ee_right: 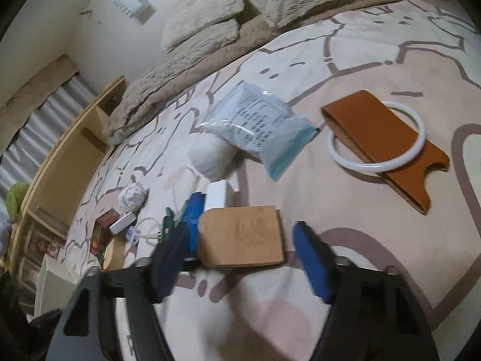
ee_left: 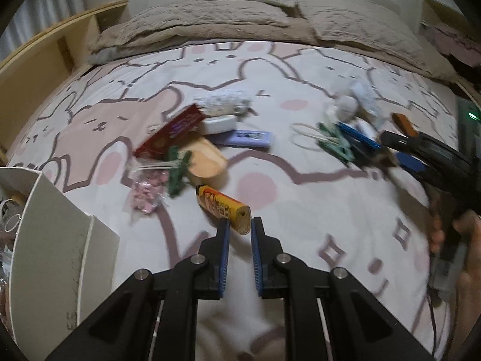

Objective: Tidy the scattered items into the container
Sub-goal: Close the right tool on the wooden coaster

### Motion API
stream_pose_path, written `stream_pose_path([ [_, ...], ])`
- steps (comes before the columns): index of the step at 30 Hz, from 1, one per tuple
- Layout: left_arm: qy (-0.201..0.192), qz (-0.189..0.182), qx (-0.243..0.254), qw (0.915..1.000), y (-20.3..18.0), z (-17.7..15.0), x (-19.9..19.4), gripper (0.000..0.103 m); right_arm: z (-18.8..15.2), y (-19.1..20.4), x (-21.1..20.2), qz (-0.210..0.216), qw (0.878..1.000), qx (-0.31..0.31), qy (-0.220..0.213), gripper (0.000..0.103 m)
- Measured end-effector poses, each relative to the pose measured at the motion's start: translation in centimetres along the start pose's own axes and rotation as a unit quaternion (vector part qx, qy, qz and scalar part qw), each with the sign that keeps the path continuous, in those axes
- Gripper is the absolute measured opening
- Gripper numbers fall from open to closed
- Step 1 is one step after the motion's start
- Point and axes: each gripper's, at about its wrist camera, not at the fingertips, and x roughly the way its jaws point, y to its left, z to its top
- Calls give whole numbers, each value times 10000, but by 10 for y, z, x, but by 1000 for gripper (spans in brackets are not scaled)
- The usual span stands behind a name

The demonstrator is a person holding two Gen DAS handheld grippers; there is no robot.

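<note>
One yellow-orange tube (ee_left: pixel 222 209) with tan end, lying flat

Bed cover (ee_left: pixel 300 198): white, printed with pink rabbit shapes outlined in mauve; it filled most of both views.
Blanket (ee_left: pixel 210 21): beige, textured, bunched along the far edge of the bed.
Pillows (ee_right: pixel 201 15): two pale fluffy ones, stacked near the wall.
Wall (ee_right: pixel 90 39): plain off-white, with a small white sign (ee_right: pixel 127 1) fixed to it, lettering too blurred to read.
Shelving (ee_left: pixel 45 57): light wood, open compartments, running along the bedside.
Curtain (ee_right: pixel 39 138): grey, pleated, beyond the shelving.
Light: dim, soft, indoor.
</note>
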Motion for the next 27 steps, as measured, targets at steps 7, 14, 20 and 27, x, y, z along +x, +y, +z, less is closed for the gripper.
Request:
stream_pose_path([
  [7,-92,-318,476,9983,-30,-19,-17,14,-3,2,0,35,10000,-30,-61,57],
  [14,51,-600,747,9954,-48,-42,-22,14,-5,10,3,-102,9997,-234,-33,57],
  [20,257,-528,683,9959,-48,-51,-13,14,-8,16,3,-300,9985,-465,-35,57],
  [27,223,-455,410,9979,-43,-44,-5,53,-11,22,3,-447,9968,-658,-46,57],
])
